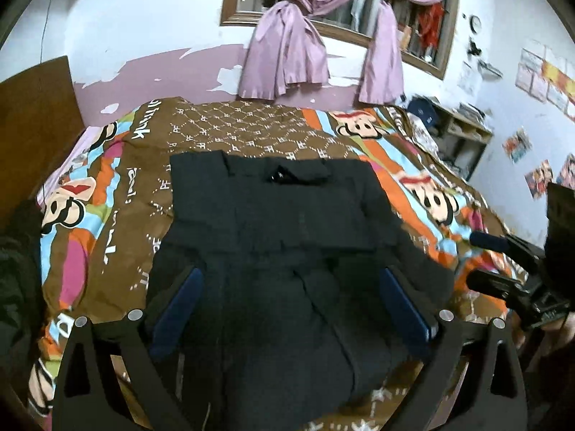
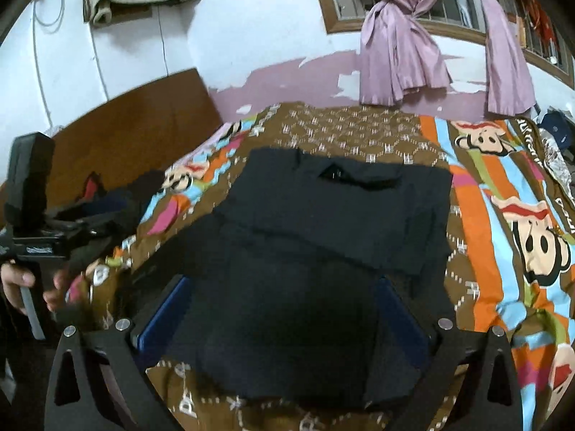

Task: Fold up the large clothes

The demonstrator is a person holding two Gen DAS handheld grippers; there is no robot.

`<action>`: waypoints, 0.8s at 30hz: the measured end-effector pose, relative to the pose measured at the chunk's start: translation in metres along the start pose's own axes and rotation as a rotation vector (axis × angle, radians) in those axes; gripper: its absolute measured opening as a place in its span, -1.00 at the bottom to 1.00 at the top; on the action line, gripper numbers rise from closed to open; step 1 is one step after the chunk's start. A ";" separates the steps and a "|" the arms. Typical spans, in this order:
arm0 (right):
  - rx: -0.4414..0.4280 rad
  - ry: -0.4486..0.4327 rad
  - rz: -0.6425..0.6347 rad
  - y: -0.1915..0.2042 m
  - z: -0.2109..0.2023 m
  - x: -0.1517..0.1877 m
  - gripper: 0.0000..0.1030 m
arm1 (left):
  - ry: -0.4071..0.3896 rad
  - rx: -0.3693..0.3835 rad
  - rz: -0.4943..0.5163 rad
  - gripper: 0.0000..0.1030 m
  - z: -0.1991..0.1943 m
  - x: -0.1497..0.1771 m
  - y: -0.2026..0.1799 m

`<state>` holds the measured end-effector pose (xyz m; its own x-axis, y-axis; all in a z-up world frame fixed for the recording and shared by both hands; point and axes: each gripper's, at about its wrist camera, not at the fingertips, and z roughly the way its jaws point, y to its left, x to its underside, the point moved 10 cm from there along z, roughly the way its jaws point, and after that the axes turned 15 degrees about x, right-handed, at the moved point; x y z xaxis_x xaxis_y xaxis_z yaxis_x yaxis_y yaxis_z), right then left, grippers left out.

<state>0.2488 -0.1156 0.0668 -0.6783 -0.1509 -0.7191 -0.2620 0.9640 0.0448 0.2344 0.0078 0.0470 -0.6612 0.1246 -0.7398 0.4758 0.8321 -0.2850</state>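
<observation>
Left wrist view: the left gripper (image 1: 291,287) is being held with its blue-padded fingers (image 1: 179,298) spread wide, nothing pinched between them. A dark garment (image 1: 287,222) is lying flat on the patterned bedspread (image 1: 107,233), folded, its collar end toward the curtains (image 1: 287,61). The right gripper (image 1: 503,262) is being seen at the right edge, beside the garment; its jaw state cannot be told here.

Right wrist view: the right gripper (image 2: 284,305) is being held with jaws wide apart, empty, above the near part of the dark garment (image 2: 341,215). The left gripper (image 2: 90,226) is being carried by a hand (image 2: 21,283) at the left edge, off the cloth. A wooden headboard (image 2: 125,136) is showing behind.
</observation>
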 end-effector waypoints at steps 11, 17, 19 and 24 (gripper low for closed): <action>0.038 0.179 -0.164 0.002 0.015 0.096 0.99 | 0.021 -0.062 0.029 0.87 -0.013 0.086 0.008; 0.014 0.313 -0.151 -0.001 0.027 0.141 0.99 | 0.132 -0.072 0.003 0.87 0.001 0.136 0.020; -0.013 0.349 -0.122 -0.001 0.029 0.150 0.99 | 0.184 -0.070 -0.007 0.87 0.008 0.153 0.021; -0.001 0.397 -0.141 0.001 0.040 0.167 0.99 | 0.297 -0.090 0.084 0.87 0.027 0.187 0.012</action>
<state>0.1633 -0.1308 -0.0809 -0.8477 -0.3539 -0.3951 -0.3716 0.9278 -0.0336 0.1322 0.0262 -0.1108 -0.7687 0.3359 -0.5443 0.4913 0.8550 -0.1661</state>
